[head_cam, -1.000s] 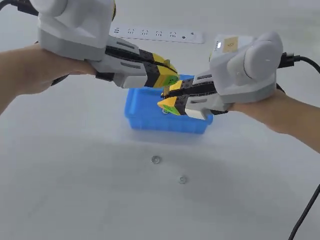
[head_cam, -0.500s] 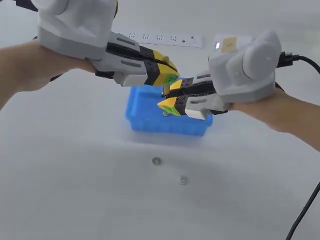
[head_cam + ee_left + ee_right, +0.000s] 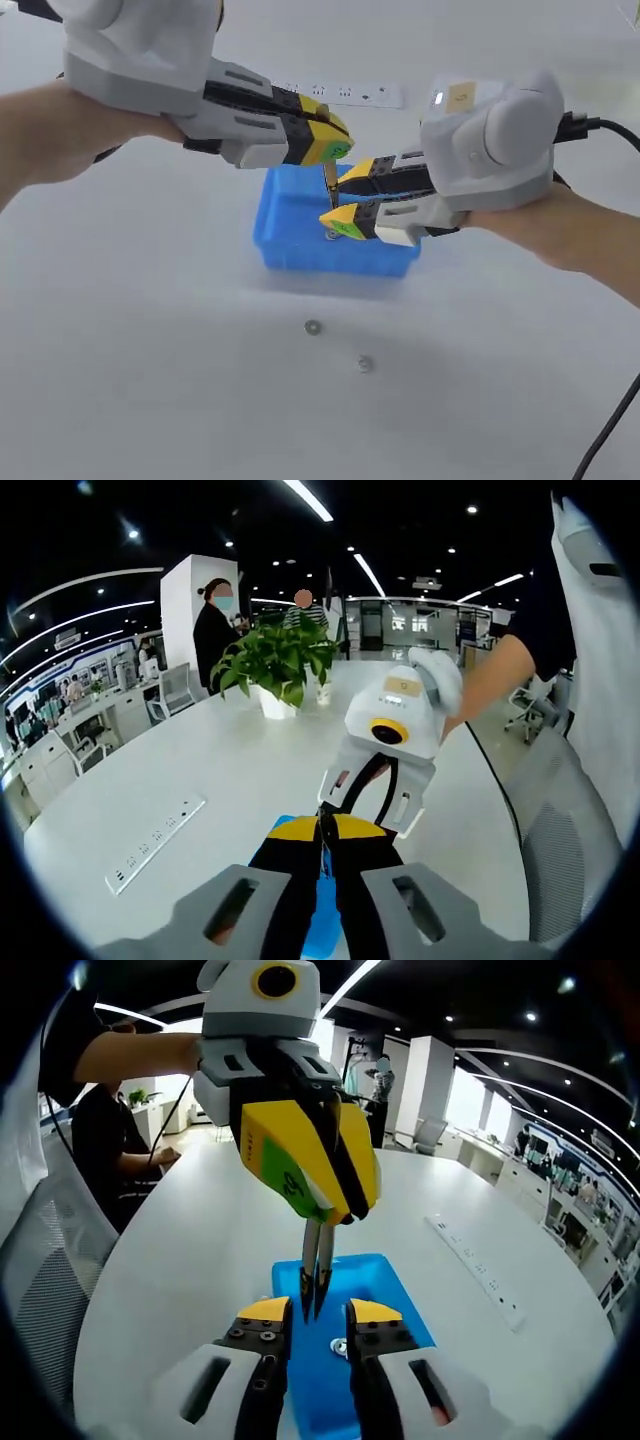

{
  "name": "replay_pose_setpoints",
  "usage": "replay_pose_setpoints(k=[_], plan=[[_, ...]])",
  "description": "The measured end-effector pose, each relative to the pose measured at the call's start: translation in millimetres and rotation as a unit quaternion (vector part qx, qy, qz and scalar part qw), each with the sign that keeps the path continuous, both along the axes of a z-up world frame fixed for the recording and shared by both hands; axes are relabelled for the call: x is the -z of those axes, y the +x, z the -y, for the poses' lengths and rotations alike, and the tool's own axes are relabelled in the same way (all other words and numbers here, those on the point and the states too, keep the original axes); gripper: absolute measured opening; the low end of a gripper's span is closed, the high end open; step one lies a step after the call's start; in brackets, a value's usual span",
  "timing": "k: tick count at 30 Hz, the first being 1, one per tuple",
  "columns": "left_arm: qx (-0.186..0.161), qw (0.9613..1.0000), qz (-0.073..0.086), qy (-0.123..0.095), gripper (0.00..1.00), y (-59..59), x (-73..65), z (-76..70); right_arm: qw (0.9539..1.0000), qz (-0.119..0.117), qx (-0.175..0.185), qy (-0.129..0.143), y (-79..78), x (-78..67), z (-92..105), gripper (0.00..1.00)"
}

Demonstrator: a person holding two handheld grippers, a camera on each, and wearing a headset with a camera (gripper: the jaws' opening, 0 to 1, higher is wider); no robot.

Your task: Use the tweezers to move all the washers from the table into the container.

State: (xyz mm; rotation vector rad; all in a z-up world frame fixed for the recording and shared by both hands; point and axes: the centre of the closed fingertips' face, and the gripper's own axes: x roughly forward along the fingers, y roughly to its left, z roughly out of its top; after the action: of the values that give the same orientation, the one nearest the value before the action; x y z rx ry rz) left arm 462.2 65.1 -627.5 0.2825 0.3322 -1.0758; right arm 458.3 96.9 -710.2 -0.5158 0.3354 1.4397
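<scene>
Two washers lie bare on the white bench, just in front of the blue container; the second washer sits a little nearer the person and to the right. The right gripper view shows a third washer on the container's floor.

The tweezers hang point-down over the container. The left claw pinches them by the top, its yellow tips pressed together on them. Whether the tips carry anything is too small to tell. The right claw is spread apart, one jaw on each side of the tweezers, not touching them.

A white power strip lies on the bench beyond the container.

The left gripper view looks over its own closed claw at the right one, and beyond to an open office with a potted plant and people standing. The right gripper view shows desks and windows behind.
</scene>
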Motion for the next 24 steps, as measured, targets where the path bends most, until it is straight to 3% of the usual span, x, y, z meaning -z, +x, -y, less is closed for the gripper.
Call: replay_pose_setpoints(k=[11, 14, 24], plan=[[0.014, 0.9992, 0.013, 0.034, 0.06, -5.7, 2.4, -1.6, 1.0, 0.003, 0.008, 0.002, -2.1, -6.3, 7.5, 0.23], [0.018, 0.9987, 0.015, 0.046, 0.07, -8.6, 3.1, -2.7, 0.9993, 0.026, 0.023, -0.017, -0.2, -4.6, 18.9, 0.24], [0.032, 0.9973, 0.024, 0.062, 0.07, -25.7, 0.4, 2.4, 0.996, 0.061, 0.062, 0.02, -12.3, -30.4, 45.6, 0.36]])
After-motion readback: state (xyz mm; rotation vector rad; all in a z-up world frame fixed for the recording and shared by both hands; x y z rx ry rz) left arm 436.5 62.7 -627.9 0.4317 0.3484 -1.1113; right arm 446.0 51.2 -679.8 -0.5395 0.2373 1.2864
